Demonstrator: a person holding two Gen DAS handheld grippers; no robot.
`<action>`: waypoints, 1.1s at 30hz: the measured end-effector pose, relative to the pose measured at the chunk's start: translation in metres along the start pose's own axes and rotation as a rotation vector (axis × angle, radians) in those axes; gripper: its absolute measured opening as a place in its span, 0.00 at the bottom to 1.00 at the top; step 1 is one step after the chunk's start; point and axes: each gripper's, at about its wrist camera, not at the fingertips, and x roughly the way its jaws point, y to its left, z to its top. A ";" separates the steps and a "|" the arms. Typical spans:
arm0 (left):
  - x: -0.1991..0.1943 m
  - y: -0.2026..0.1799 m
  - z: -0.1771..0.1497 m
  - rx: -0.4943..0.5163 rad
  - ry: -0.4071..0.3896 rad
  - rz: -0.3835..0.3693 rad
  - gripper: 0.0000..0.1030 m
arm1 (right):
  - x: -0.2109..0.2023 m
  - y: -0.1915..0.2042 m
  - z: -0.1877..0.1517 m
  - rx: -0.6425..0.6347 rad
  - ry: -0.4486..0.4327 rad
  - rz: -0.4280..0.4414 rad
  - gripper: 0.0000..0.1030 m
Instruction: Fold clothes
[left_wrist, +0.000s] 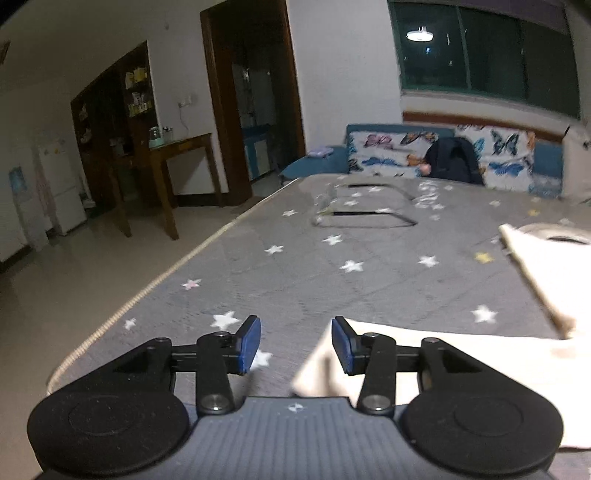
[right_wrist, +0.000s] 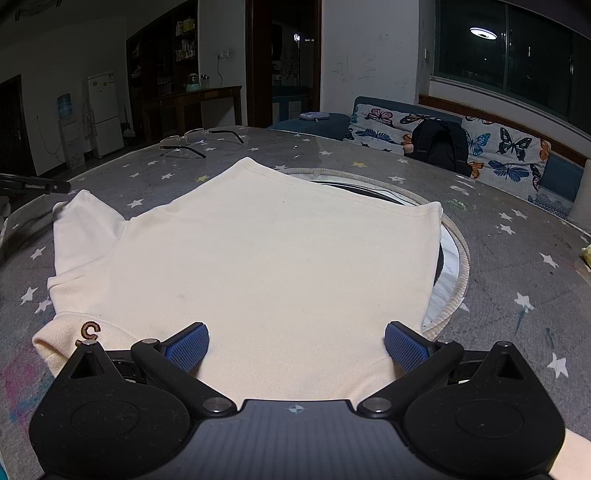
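Note:
A cream shirt (right_wrist: 258, 258) lies spread flat on the grey star-patterned tablecloth (right_wrist: 517, 258), one short sleeve (right_wrist: 85, 218) out to the left and a brown letter patch (right_wrist: 90, 330) near its front left corner. My right gripper (right_wrist: 295, 347) hovers low over the shirt's near edge, wide open, nothing between its blue pads (right_wrist: 188, 347). In the left wrist view the shirt (left_wrist: 461, 347) shows at the right. My left gripper (left_wrist: 295, 343) is open just above the cloth, its right pad (left_wrist: 341, 343) over the shirt's corner, its left pad over bare tablecloth (left_wrist: 295, 266).
Folded glasses (right_wrist: 201, 140) lie on the far side of the table. A round corded-rim opening (right_wrist: 450, 266) lies partly under the shirt's right side. A butterfly-print sofa (right_wrist: 498, 147) with a black backpack (right_wrist: 441, 146) stands beyond. The table edge (left_wrist: 147, 295) drops to floor at left.

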 end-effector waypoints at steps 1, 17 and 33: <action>-0.004 -0.002 -0.002 -0.008 0.003 -0.024 0.41 | 0.000 0.000 0.000 0.000 0.000 0.000 1.00; 0.000 -0.060 -0.027 0.092 0.041 -0.215 0.43 | 0.000 0.000 0.001 0.001 0.000 0.001 1.00; -0.026 -0.072 -0.003 0.046 0.023 -0.308 0.50 | -0.013 0.011 -0.002 0.008 0.011 -0.030 1.00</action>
